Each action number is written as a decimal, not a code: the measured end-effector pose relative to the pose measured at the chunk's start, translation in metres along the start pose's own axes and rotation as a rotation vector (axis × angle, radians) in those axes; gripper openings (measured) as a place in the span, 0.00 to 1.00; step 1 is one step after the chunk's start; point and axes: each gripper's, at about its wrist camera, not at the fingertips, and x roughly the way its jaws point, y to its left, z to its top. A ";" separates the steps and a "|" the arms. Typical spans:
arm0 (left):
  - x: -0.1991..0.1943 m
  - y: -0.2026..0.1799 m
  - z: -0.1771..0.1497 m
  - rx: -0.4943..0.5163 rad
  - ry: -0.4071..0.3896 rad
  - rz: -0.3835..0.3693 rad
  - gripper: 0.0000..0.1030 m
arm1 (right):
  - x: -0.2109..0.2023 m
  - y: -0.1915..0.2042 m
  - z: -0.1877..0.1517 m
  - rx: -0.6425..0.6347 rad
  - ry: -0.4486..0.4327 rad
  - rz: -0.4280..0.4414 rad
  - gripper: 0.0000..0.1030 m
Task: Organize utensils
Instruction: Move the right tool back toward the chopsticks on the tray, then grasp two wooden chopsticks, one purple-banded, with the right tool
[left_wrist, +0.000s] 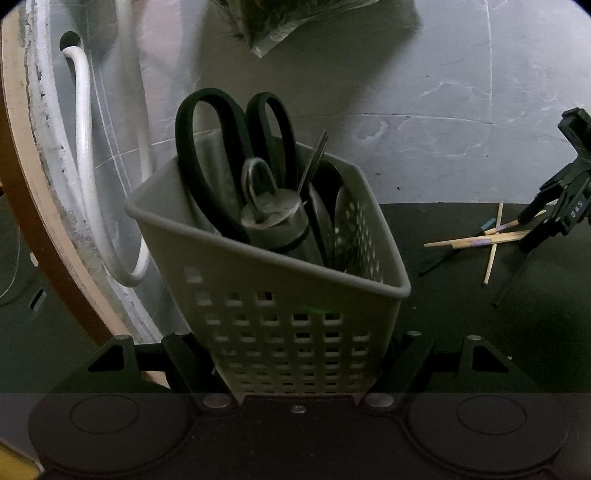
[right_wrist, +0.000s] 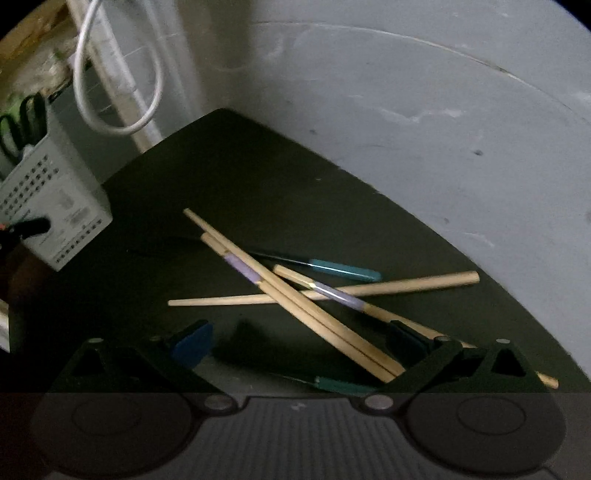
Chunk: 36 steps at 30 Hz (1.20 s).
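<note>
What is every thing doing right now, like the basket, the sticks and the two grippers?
Utensil basket: upright, between the left gripper's fingers.
Scissors: standing in the basket, handles up.
Chopsticks: loose crossed pile on the dark mat, not in the basket.
Teal-tipped sticks: lying with the pile.
Left gripper: around the basket's base; grip unclear.
Right gripper: open over the pile, holding nothing.
</note>
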 end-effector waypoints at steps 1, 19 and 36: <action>0.000 0.000 -0.001 0.000 0.000 0.002 0.77 | 0.002 0.003 0.003 -0.023 0.010 -0.002 0.91; 0.000 -0.001 -0.001 -0.002 -0.002 0.010 0.78 | 0.015 0.016 0.020 -0.203 0.128 -0.034 0.19; 0.000 0.002 -0.002 0.004 -0.006 -0.004 0.77 | 0.016 0.018 0.019 0.016 0.143 -0.133 0.41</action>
